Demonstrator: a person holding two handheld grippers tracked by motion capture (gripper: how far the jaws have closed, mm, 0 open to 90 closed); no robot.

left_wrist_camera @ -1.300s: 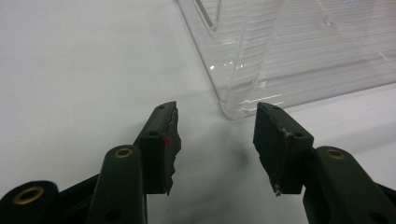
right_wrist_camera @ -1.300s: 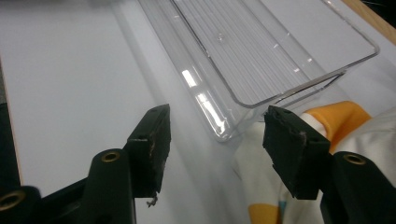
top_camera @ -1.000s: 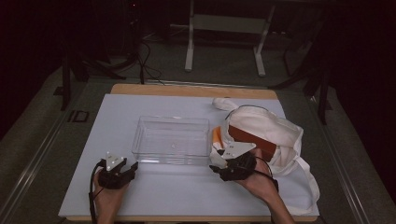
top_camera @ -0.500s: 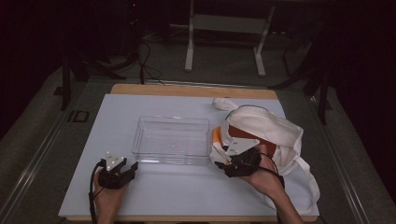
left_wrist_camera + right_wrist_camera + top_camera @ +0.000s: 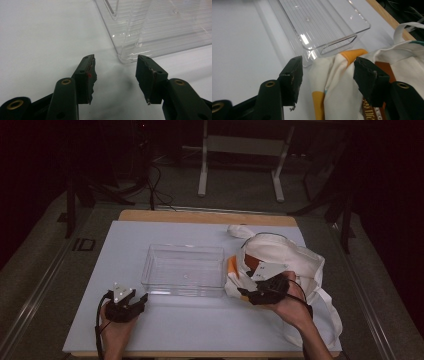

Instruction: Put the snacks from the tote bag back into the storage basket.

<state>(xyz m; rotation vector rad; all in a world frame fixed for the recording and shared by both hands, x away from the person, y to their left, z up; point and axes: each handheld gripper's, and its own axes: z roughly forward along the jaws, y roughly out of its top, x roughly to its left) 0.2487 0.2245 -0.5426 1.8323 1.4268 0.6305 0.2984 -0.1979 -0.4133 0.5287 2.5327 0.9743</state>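
Carefully, I bring my right tool (image 5: 325, 75), jaws wide and empty, over the bag's folded cloth (image 5: 332, 82) beside the clear bin (image 5: 183, 270); left tool (image 5: 114, 75) gapes idle near the tabletop's front edge.

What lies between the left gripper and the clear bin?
Nothing: a short bare stretch of white table separates the left gripper from the bin corner, seen in the left gripper view.

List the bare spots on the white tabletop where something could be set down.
Bare: left of the clear plastic bin, the far strip behind it, and the near edge between the left gripper and right gripper. Crowded: the right side, under the cream cloth tote bag.
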